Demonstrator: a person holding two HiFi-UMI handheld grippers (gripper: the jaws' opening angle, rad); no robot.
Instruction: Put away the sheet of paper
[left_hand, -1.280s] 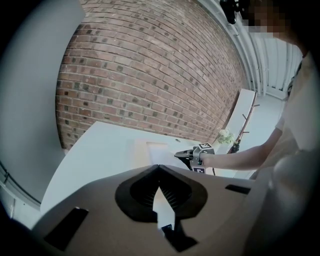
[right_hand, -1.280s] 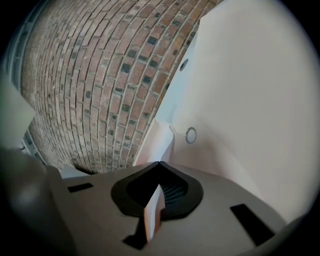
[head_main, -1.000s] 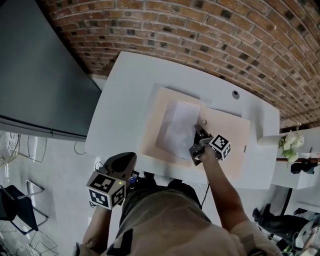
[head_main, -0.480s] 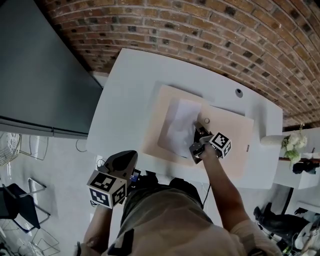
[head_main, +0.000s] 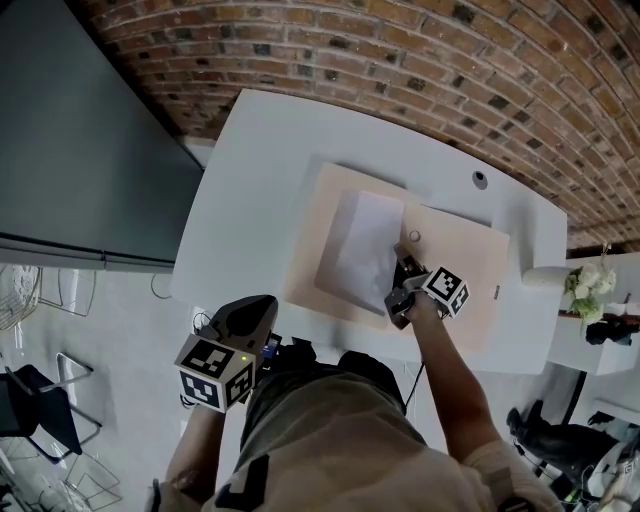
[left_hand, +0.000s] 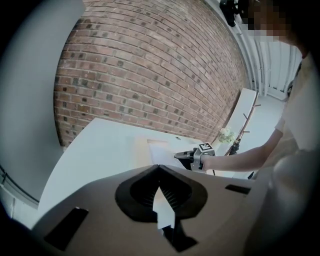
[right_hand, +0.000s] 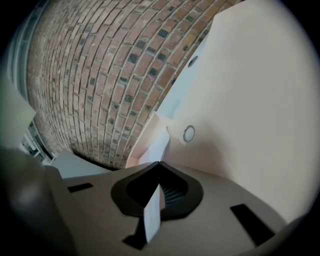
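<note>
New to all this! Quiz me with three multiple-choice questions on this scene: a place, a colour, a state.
1. The sheet of paper rests on: A a plate; B the beige mat; C a drawer.
2. The table is: A black; B green; C white.
3. The right tongs are: A shut on the paper's edge; B wide open; C holding a cup.
B: mat shows around the sheet. C: white top surrounds the mat. A: paper sits between closed jaws.
</note>
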